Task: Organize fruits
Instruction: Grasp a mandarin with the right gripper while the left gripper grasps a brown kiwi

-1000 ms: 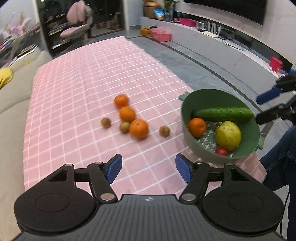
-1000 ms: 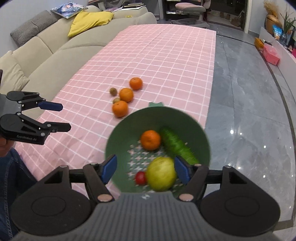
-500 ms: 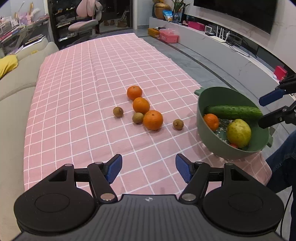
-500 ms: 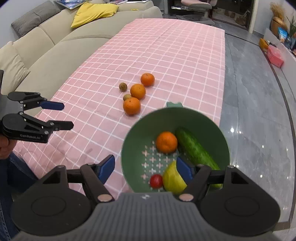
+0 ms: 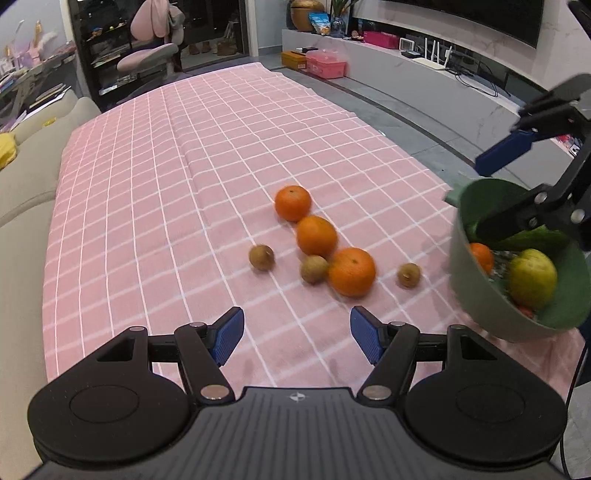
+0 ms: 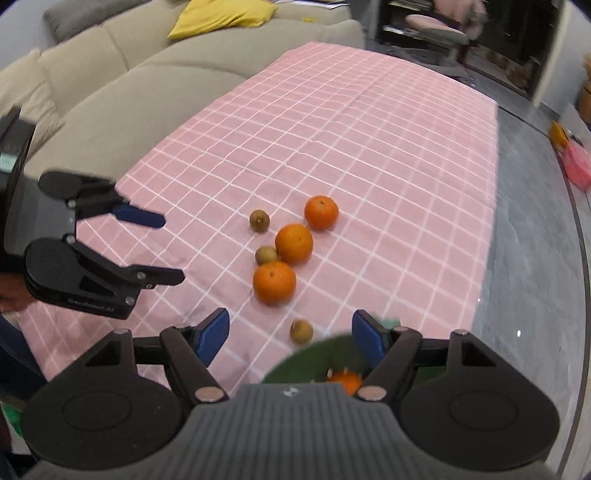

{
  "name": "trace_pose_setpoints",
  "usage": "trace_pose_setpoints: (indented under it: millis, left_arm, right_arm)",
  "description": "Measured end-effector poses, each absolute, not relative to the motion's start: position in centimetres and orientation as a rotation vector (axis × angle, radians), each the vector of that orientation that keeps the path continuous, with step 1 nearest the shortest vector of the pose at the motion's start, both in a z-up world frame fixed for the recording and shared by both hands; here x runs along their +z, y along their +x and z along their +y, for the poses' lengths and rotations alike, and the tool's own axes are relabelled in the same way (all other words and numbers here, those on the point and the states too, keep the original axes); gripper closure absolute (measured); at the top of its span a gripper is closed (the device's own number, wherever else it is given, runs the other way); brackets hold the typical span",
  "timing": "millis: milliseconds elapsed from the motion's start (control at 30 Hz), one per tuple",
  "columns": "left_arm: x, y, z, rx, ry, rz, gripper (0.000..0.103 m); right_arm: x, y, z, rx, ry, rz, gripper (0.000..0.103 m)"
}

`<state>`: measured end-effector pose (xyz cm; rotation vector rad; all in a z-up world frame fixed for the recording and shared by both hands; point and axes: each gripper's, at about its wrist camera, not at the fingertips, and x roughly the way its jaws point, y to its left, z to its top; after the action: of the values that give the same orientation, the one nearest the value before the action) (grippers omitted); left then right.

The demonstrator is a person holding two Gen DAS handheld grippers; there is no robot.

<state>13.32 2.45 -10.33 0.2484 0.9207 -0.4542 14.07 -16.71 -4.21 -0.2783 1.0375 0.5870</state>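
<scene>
Three oranges (image 5: 317,236) lie in a loose row on the pink checked tablecloth (image 5: 184,184), with three small brown fruits (image 5: 314,269) among them. At the right edge of the cloth a green bowl (image 5: 480,288) holds an orange (image 5: 482,256), a yellow-green fruit (image 5: 532,273), a cucumber (image 5: 535,238) and a small red fruit. My left gripper (image 5: 297,334) hovers open just short of the loose fruit, holding nothing. My right gripper (image 6: 290,334) is open over the bowl's rim (image 6: 314,358), with the nearest brown fruit (image 6: 301,330) showing below its fingers, untouched. From the left wrist, the right gripper (image 5: 480,197) shows above the bowl.
A beige sofa (image 6: 110,92) with a yellow cushion (image 6: 221,16) runs along the table's left side. Grey floor (image 6: 535,258) lies beyond the right edge. A pink chair (image 5: 155,55) and a low cabinet with pink boxes (image 5: 327,66) stand far back.
My right gripper has swung from over the bowl toward the loose fruit, and its jaws stand slightly wider. My left gripper has moved forward and down, closer to the oranges.
</scene>
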Motion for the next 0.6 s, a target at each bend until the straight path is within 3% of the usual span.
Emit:
trace_pose_setpoints:
  millis: [600]
  left_arm:
    - [-14.6, 21.0, 3.8, -0.521, 0.25, 0.908, 0.028]
  right_arm:
    - [-13.5, 20.9, -8.4, 0.712, -0.421, 1.22, 0.035]
